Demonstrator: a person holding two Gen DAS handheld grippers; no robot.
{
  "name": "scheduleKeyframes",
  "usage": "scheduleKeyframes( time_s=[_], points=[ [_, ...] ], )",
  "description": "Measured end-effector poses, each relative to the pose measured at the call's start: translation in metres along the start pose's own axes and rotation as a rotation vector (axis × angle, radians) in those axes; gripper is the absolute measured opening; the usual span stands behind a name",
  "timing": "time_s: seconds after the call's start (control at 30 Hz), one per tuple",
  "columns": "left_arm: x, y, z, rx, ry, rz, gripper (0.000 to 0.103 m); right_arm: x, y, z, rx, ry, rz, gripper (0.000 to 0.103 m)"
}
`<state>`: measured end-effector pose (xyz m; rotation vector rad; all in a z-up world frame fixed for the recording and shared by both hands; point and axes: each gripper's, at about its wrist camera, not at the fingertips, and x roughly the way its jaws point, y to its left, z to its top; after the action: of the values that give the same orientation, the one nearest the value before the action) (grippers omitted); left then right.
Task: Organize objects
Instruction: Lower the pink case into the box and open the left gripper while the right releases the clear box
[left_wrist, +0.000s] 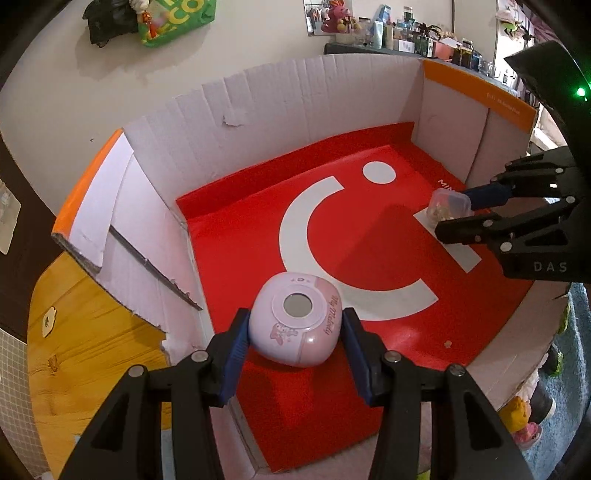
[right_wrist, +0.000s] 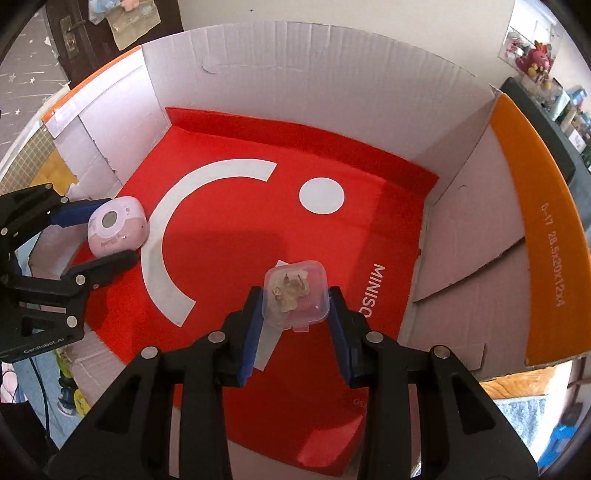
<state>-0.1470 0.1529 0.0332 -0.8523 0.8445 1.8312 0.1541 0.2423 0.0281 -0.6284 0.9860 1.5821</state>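
Observation:
A pink rounded My Melody case (left_wrist: 295, 326) lies on the red floor of an open cardboard box (left_wrist: 207, 122). My left gripper (left_wrist: 293, 332) is open around it, with a small gap between the pads and the case on each side; it also shows in the right wrist view (right_wrist: 98, 236), with the case (right_wrist: 116, 225) between the fingers. A small clear plastic box (right_wrist: 295, 293) holding tiny pale items sits between the pads of my right gripper (right_wrist: 295, 299); the left pad seems to touch it and the right pad stands slightly off. In the left wrist view the right gripper (left_wrist: 456, 210) straddles the clear box (left_wrist: 448, 208).
The box has white corrugated walls with orange flaps (right_wrist: 535, 206) and a red liner with a white arc and dot (right_wrist: 321, 195). A wooden floor (left_wrist: 85, 332) lies to its left. A cluttered shelf (left_wrist: 406, 33) stands behind, and toys (left_wrist: 528, 413) lie on a blue rug at the right.

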Motion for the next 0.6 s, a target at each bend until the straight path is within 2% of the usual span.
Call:
scheduleKeyframes(
  time_s=[0.43, 0.6],
  points=[
    [-0.002, 0.003, -0.003, -0.004, -0.006, -0.003, 0.051, -0.007, -0.005, -0.011, 0.005, 0.007, -0.001, 0.034],
    [0.001, 0.002, -0.001, -0.005, -0.005, -0.010, 0.051, -0.012, -0.004, -0.011, 0.009, 0.014, 0.000, 0.042]
  ],
)
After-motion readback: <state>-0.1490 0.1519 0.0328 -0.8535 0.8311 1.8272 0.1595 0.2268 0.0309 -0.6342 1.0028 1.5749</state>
